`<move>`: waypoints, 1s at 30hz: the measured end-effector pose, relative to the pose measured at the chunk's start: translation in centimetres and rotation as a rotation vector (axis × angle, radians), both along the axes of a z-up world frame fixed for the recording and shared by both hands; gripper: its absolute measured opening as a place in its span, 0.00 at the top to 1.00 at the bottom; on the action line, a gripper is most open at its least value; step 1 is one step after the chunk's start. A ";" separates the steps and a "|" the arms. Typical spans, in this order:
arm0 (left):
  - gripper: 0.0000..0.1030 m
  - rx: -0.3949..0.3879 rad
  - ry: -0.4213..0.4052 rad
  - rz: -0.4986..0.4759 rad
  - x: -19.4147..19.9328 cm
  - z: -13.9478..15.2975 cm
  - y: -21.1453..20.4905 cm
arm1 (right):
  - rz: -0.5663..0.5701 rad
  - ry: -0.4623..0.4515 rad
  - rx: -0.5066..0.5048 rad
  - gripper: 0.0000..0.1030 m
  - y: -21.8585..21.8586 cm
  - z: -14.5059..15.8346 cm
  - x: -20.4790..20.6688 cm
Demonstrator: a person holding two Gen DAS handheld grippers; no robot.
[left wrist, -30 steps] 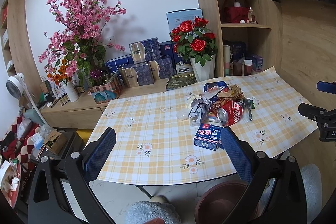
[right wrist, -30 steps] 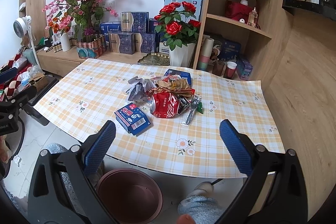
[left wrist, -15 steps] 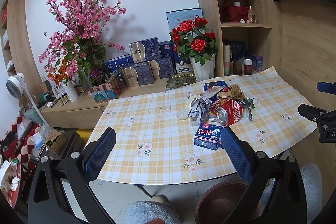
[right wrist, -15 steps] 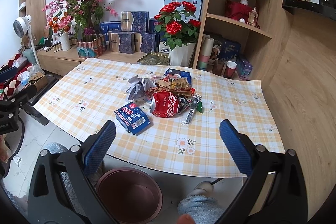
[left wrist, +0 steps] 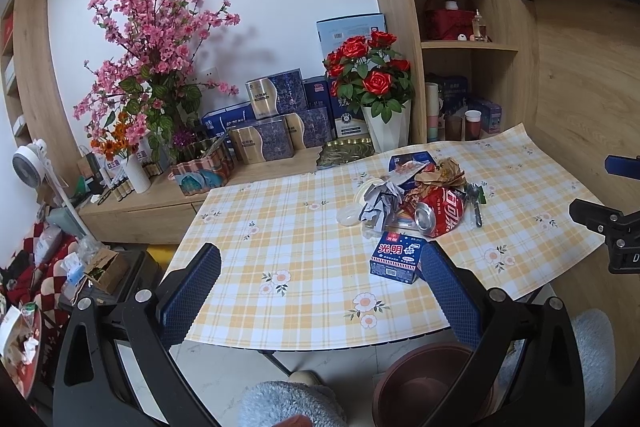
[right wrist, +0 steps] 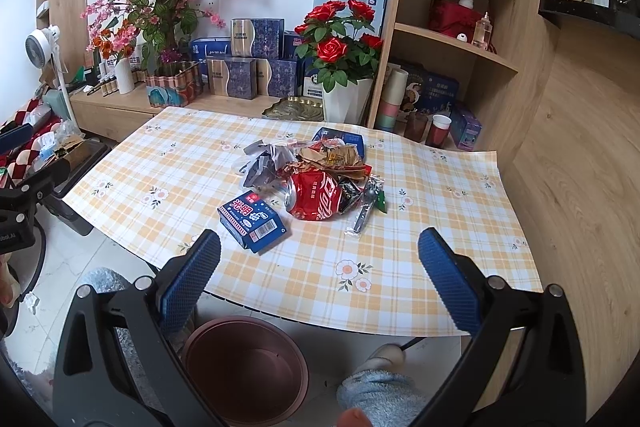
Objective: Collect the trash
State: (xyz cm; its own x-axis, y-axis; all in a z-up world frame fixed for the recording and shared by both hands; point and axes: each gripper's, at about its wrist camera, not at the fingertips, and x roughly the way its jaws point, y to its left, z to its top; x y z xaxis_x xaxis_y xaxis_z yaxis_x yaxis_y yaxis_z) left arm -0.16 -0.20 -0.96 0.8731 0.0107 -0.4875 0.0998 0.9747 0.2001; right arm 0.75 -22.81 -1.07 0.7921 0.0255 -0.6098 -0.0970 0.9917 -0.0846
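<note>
Both grippers, left gripper [left wrist: 320, 291] and right gripper [right wrist: 320, 275], are hanging spread wide, grasping nothing; the small blue cardboard carton [right wrist: 253, 221] is looking light, stiff, best pinched across its 2 long sides.

Almost nothing has changed: the right claw [right wrist: 319, 275] has edged very slightly nearer the trash pile [right wrist: 320, 173].

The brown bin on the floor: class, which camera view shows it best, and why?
The right wrist view. There the brown bin shows its whole rim and inside, below the table edge between the open right claw fingers. In the left wrist view the bin is partly hidden behind a claw finger.
</note>
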 end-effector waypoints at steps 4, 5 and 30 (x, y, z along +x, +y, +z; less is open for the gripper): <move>0.05 -0.013 0.001 0.001 0.0 0.1 0.3 | -0.001 0.003 -0.004 0.05 0.1 -0.2 0.0; 0.05 -0.022 0.007 -0.005 0.1 0.0 0.4 | -0.001 0.002 -0.003 0.05 0.1 -0.2 0.0; 0.05 -0.200 0.182 -0.251 7.9 -9.8 -0.6 | -0.096 0.076 0.103 0.05 -4.5 -7.5 5.3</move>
